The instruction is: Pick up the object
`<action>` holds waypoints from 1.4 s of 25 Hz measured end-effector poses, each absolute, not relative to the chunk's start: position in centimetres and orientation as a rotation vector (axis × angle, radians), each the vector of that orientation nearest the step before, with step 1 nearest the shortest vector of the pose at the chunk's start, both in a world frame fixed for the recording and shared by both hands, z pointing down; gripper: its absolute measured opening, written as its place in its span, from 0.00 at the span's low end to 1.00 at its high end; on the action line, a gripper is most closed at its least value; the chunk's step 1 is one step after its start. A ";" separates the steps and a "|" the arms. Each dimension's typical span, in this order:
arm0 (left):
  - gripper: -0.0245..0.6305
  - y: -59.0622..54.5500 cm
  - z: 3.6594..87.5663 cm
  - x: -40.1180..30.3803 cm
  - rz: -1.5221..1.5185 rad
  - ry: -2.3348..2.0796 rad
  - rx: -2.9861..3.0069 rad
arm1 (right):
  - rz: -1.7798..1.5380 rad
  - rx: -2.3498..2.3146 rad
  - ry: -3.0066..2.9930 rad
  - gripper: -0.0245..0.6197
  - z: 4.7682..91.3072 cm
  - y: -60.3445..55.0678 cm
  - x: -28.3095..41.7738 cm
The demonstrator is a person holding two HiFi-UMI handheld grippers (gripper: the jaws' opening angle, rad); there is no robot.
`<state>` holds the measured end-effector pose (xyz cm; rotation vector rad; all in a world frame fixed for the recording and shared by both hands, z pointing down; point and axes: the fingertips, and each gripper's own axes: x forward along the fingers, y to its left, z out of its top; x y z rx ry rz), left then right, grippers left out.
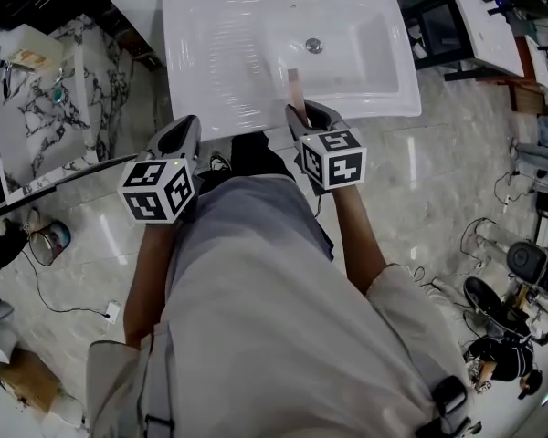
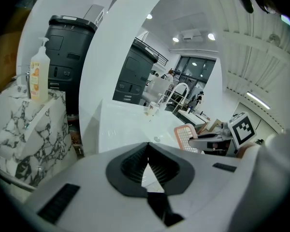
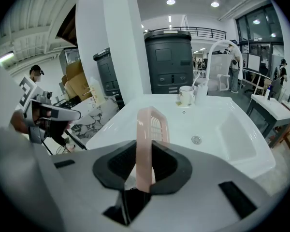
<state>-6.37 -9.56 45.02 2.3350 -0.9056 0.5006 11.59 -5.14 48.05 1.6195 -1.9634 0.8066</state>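
Observation:
A pink slotted plastic holder [image 1: 294, 88] stands on edge above the front rim of the white sink [image 1: 192, 62]. My right gripper [image 1: 301, 115] is shut on it. In the right gripper view the pink holder [image 3: 147, 144] rises upright between the dark pads of the right gripper [image 3: 145, 166]. My left gripper [image 1: 178, 135] hangs to the left, just before the sink's front edge. In its own view the left gripper [image 2: 147, 161] has its tips touching and nothing between them. The pink holder [image 2: 184, 134] and the right gripper show at that view's right.
The sink basin has a drain [image 1: 314, 46], and a white cup [image 3: 186, 95] stands by the faucet [image 3: 217, 47] at its back. A marbled basin [image 1: 36, 126] with a soap bottle [image 2: 38, 76] stands left. Dark bins [image 3: 169, 62] stand behind. Cables and gear [image 1: 511, 318] lie on the floor at right.

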 end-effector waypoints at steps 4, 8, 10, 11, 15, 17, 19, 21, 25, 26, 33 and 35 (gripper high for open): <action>0.04 -9.8 45.2 -6.6 0.517 -0.911 2.340 | 0.819 1.629 -1.974 0.17 47.5 -5.2 11.9; 0.04 -10.0 44.9 -7.0 0.504 -0.936 2.321 | 0.779 1.623 -1.972 0.17 47.0 -5.0 12.1; 0.04 -10.0 44.7 -7.2 0.488 -0.947 2.306 | 0.768 1.625 -1.974 0.17 46.7 -4.9 12.2; 0.04 -10.1 44.7 -7.3 0.486 -0.952 2.299 | 0.766 1.625 -1.978 0.17 46.6 -4.9 12.3; 0.04 -10.2 45.2 -7.5 0.495 -0.955 2.281 | 0.770 1.609 -1.985 0.17 46.7 -5.0 12.1; 0.04 -10.2 45.1 -7.6 0.493 -0.961 2.280 | 0.785 1.603 -1.993 0.17 46.8 -5.0 11.9; 0.04 -10.3 45.0 -7.7 0.484 -0.969 2.276 | 0.789 1.595 -2.003 0.17 46.7 -4.9 11.8; 0.04 -10.4 45.2 -7.9 0.480 -0.969 2.264 | 0.787 1.580 -2.009 0.17 46.7 -5.0 11.5; 0.04 -10.3 45.7 -8.2 0.481 -0.967 2.235 | 0.787 1.543 -2.009 0.17 47.1 -5.4 10.7; 0.04 -10.3 45.8 -8.3 0.483 -0.968 2.232 | 0.785 1.536 -2.013 0.17 47.1 -5.4 10.6; 0.04 -10.3 46.2 -8.3 0.478 -0.969 2.207 | 0.783 1.482 -2.029 0.17 47.5 -5.6 9.8; 0.04 -10.5 46.4 -8.3 0.478 -0.966 2.201 | 0.782 1.473 -2.033 0.17 47.5 -5.9 9.7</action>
